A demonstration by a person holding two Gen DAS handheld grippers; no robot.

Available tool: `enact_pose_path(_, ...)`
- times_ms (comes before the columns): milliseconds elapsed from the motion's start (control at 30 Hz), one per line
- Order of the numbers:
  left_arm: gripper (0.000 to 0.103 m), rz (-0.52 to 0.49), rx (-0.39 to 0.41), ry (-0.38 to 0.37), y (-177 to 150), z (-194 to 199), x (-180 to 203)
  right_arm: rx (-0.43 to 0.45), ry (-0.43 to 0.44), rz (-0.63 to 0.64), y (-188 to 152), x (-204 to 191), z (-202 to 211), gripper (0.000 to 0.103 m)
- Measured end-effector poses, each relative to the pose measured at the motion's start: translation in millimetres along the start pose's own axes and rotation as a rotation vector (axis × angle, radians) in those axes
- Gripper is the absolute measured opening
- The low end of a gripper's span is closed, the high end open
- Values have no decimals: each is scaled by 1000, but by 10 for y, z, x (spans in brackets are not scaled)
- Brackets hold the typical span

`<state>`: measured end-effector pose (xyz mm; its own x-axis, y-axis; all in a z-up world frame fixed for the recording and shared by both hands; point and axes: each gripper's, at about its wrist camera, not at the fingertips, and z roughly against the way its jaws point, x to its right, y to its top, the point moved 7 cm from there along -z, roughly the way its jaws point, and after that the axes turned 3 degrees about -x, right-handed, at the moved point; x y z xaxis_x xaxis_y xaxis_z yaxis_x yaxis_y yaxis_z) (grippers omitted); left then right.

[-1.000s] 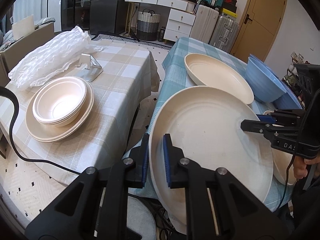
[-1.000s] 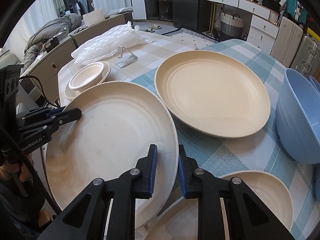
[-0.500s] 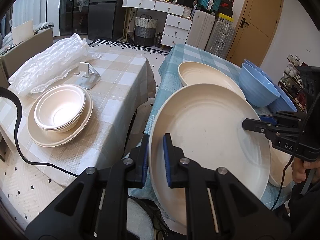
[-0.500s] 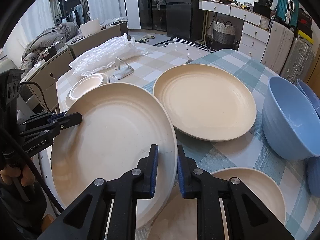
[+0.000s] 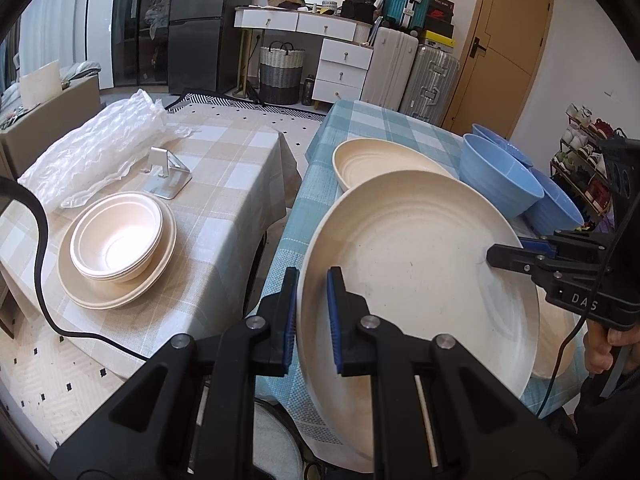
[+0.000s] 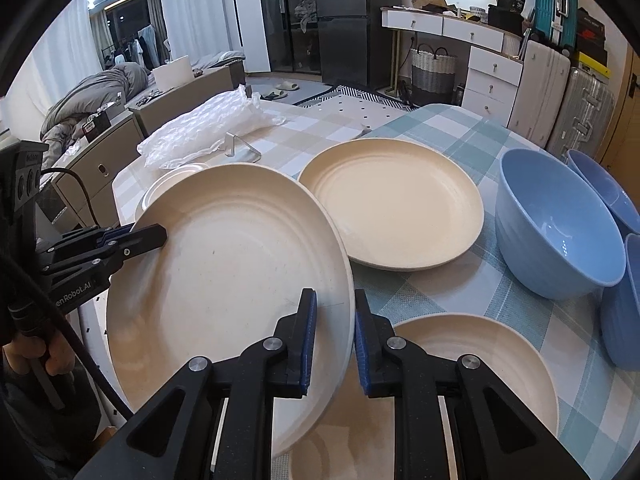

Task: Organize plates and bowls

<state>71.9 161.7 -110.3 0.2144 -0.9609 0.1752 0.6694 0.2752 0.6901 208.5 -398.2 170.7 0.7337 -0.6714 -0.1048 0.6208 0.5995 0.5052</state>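
Note:
A large cream plate [image 5: 420, 264] [image 6: 224, 280] hangs tilted above the blue-checked table [image 5: 384, 128], held from both sides. My left gripper [image 5: 312, 300] is shut on its left rim, and my right gripper [image 6: 335, 320] is shut on its right rim. In the left wrist view the right gripper [image 5: 496, 257] bites the far rim; in the right wrist view the left gripper [image 6: 160, 236] does the same. A second cream plate [image 6: 396, 204] lies further back, and a third [image 6: 472, 368] lies under my right gripper. Blue bowls [image 6: 556, 232] stand at the right.
On the beige-checked table [image 5: 224, 176] sits a cream plate [image 5: 116, 292] with stacked cream bowls [image 5: 116, 240] in it, beside a metal stand [image 5: 168, 176] and bubble wrap [image 5: 92, 152]. A black cable [image 5: 40, 264] hangs at the left. A gap separates the two tables.
Both grippers have lifted the large plate higher off the blue-checked table. The other plates and bowls have not moved.

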Motion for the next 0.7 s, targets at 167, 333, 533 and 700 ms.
enact_pose_path(167,11,-20,3,-11,34,49,147,21,-8,-22,-12,85,142,18)
enact_pose_path(333,11,-40,10,-25,89,117,331,29,-26,-46,-42,183,276,18)
enact_pose_path(533,11,-68,2,-39,134,132,586,49,-47,-74,-142,365,432,18)
enact_pose_path(700,11,-99,-7,-50,152,87,819,52,-60,-114,-275,526,504,18)
